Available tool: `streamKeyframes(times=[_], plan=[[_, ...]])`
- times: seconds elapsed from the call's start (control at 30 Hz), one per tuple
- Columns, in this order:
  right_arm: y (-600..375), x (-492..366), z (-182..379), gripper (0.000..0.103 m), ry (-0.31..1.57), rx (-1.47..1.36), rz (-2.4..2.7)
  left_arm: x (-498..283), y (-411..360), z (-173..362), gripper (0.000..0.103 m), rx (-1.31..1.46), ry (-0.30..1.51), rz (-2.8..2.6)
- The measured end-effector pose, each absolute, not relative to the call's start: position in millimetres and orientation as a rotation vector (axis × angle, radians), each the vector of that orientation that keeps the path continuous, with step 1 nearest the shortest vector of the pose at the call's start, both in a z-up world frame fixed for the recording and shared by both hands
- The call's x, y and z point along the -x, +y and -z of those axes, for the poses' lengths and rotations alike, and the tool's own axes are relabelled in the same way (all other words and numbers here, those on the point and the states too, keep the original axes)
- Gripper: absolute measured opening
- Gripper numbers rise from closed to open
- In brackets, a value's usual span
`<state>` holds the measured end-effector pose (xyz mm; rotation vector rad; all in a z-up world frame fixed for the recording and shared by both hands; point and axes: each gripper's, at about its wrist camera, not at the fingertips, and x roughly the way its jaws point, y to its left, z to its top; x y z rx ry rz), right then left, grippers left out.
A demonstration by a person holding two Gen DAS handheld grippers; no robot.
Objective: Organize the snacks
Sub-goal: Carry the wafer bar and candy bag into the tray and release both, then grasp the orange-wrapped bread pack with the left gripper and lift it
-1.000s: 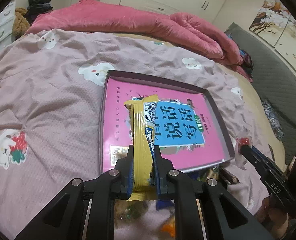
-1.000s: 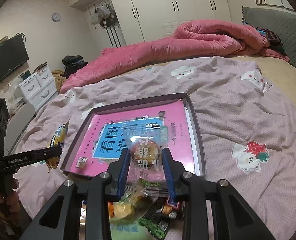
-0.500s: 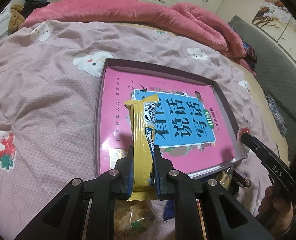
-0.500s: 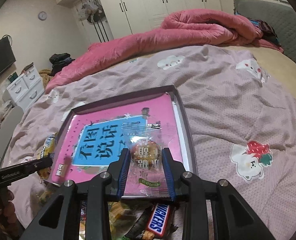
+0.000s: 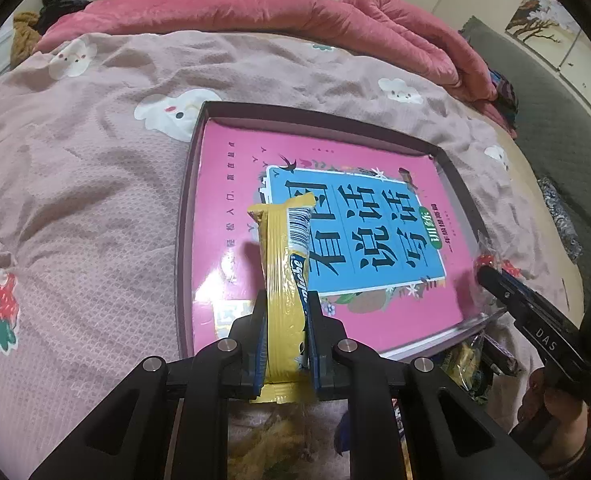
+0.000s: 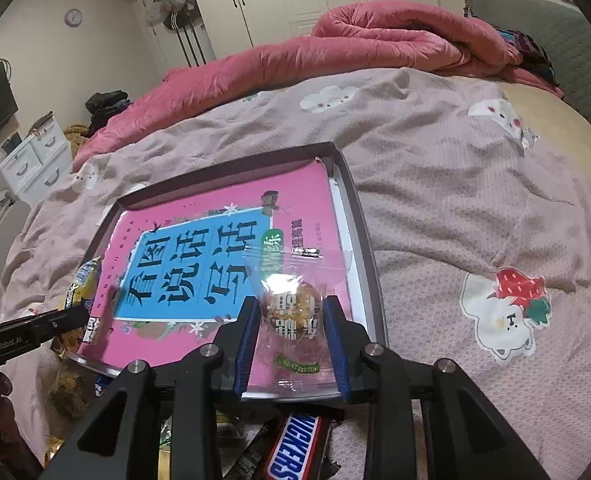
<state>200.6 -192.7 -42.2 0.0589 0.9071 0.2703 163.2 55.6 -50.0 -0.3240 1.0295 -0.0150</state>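
A long yellow wrapper (image 5: 282,276) with a barcode and blue lettering stands upright, pinched between the closed jaws of the left gripper (image 5: 285,328) over the near edge of the tray (image 5: 183,240). The right gripper (image 6: 293,334) is clamped on one clear packet (image 6: 291,308) holding a round brown snack, above the tray's near right corner. One pink book (image 6: 223,256) with a blue panel fills the tray. One Snickers bar (image 6: 295,448) lies among loose snacks below, on the bedspread (image 6: 455,208).
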Motion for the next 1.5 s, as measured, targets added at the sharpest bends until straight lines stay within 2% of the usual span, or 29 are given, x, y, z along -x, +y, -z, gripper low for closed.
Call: streamKeyframes(times=[0.23,0.57,0.77,1.13,1.27,1.5], plan=[[-190,-202,45,0.034,0.884,0.02,-0.224,-172,53,56,0.017,0.32,1.046,0.01],[-194,-200,43,0.035,0.882,-0.017,-0.242,-170,54,56,0.019,0.336,1.046,0.015],[-199,-197,38,0.04,0.874,-0.046,-0.25,-167,57,48,0.022,0.348,1.024,0.015],[-202,-181,17,0.045,0.835,-0.059,-0.277,-153,59,23,0.038,0.37,0.977,0.056],[-203,-172,10,0.047,0.828,-0.065,-0.287,-142,54,12,0.048,0.356,0.955,0.084],[-206,-160,2,0.052,0.819,-0.066,-0.298,-122,42,2,0.051,0.293,0.942,0.164]])
